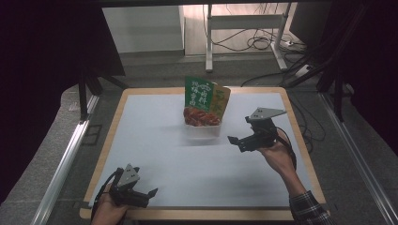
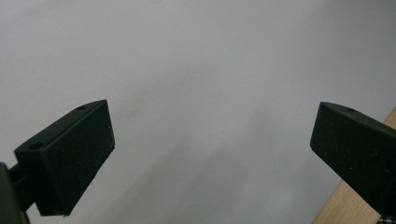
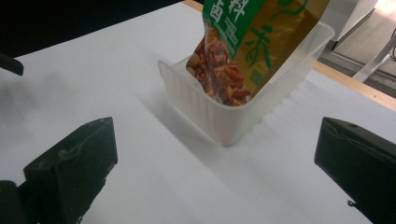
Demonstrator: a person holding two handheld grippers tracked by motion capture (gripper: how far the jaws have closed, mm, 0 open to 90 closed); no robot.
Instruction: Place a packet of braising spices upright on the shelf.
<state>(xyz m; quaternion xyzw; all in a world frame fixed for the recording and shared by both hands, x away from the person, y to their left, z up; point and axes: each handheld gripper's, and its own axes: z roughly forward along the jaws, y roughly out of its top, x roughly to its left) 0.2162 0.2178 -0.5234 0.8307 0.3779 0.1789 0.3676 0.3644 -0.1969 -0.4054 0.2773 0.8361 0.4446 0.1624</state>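
Here, a snack pouch (image 1: 204, 102) stands tilted in a clear tub (image 1: 203, 129).
Right tool (image 1: 238, 140), jaws wide and empty, sits near the tub; left tool (image 1: 151, 193), also wide open, well apart.

- The left gripper (image 2: 212, 154) points down at a white sheet (image 2: 196, 70) that covers most of the table.
- Its two black jaws rise from the bottom corners and stand wide apart, with nothing between them.
- The left jaw shows its flat pad, facing inward, and two small holes along its top edge.
- The right jaw is cut off by the frame edge; one hole shows on its top.
- A strip of wooden table edge (image 2: 343, 207) shows at the lower right, beside the right jaw.
- Soft grey shadows lie across the sheet between the jaws.
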